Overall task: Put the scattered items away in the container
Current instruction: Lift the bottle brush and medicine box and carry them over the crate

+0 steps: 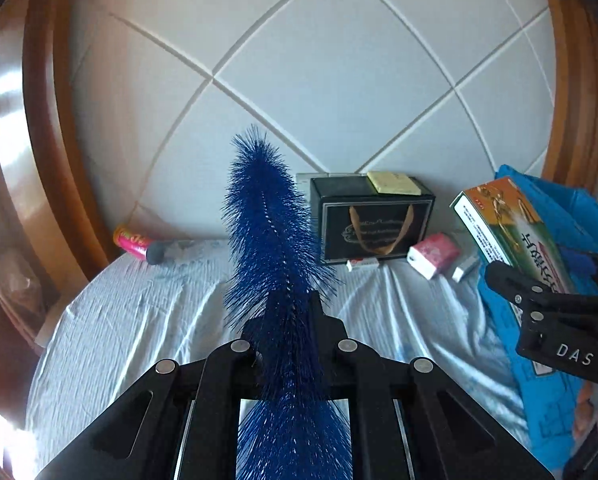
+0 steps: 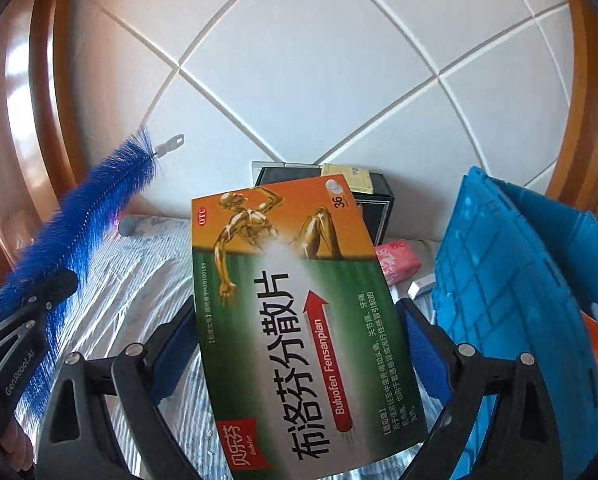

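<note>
Medicine box [image 2: 299,320] sits between the pads of your right gripper [image 2: 299,344], jaws wide and pressing its two long edges, lifted above the bed sheet [image 1: 139,320]. It is thin cardboard, surely light, but it can buckle, so press gently and keep the hold near its middle. Your left gripper [image 1: 289,312] is fully closed on the blue brush [image 1: 267,216], gripped across the bristles. The bristles are soft and may slip; the twisted wire core is the firmer place to hold. The blue container [image 2: 499,280] stands just to the right of the box, near enough for both things. A pink packet [image 1: 433,254] lies on the sheet, not yet tidied.
</note>
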